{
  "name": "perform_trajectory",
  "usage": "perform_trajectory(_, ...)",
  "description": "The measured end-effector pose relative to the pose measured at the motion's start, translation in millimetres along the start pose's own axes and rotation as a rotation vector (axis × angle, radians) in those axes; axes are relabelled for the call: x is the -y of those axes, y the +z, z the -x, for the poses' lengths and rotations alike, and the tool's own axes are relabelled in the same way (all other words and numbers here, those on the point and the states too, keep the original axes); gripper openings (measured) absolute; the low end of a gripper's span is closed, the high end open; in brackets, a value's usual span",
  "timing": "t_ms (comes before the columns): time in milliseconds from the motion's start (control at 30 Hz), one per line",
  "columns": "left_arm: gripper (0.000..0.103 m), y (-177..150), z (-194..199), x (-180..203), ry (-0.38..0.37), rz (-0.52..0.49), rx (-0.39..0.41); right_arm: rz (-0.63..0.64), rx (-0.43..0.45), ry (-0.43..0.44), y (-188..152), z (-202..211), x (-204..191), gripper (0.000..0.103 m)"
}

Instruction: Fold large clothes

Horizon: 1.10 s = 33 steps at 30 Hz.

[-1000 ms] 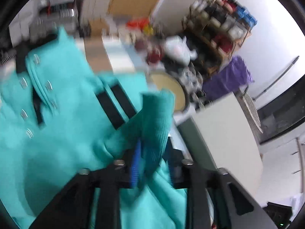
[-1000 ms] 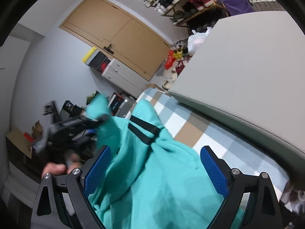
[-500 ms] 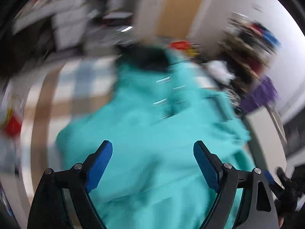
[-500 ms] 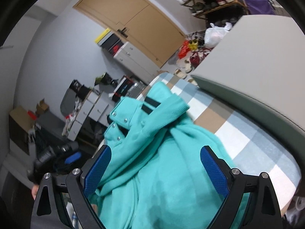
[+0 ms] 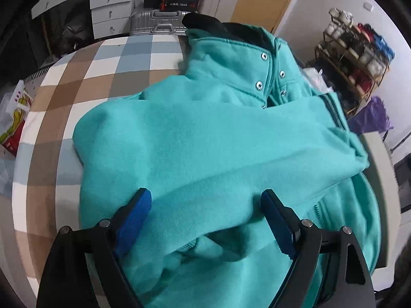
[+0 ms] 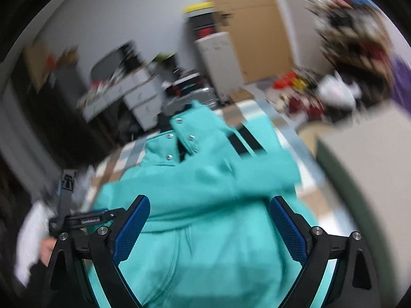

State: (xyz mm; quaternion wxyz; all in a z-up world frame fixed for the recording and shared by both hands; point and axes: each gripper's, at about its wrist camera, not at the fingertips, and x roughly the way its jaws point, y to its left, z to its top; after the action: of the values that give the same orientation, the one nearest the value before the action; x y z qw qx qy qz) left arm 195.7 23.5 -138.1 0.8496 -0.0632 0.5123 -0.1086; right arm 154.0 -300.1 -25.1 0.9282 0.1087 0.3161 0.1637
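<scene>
The teal top (image 5: 205, 138) lies on the checked bench (image 5: 77, 82), collar away, with one sleeve (image 5: 257, 133) folded across the chest (the first fold, by the look of it). The other sleeve and the body folds seem left to do. Left tool (image 5: 205, 220) and right tool (image 6: 209, 225) both hang over it, spread and holding nothing.

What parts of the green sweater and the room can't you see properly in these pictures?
- Sweater hem: left wrist view, cut off by the bottom edge and hidden behind the left tool.
- Shelf contents: right wrist view, motion blur.
- Sleeve cuff: right wrist view, blurred.
- Box lettering: left wrist view, too small.
</scene>
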Motion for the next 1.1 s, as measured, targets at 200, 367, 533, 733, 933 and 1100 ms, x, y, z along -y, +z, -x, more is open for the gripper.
perform_trajectory(200,0.084,6,-8,-22,0.02,-0.016,-0.027,0.238,-0.22,-0.065,32,-113,-35,0.098)
perform_trajectory(367,0.085,8,-6,-18,0.036,-0.035,-0.039,0.35,-0.412,-0.209,-8,-194,-25,0.093)
perform_trajectory(533,0.085,18,17,-10,-0.115,-0.007,0.008,0.376,-0.407,-0.178,-20,-189,-15,0.091)
perform_trajectory(733,0.085,19,-22,7,-0.055,-0.04,-0.089,0.336,-0.307,-0.116,-13,-160,-6,0.091)
perform_trajectory(933,0.085,11,-43,14,0.038,-0.108,-0.11,0.473,-0.374,-0.177,-34,-175,-13,0.091)
perform_trajectory(1100,0.085,10,-46,12,0.031,-0.112,-0.103,0.445,-0.298,-0.167,-3,-153,-12,0.091)
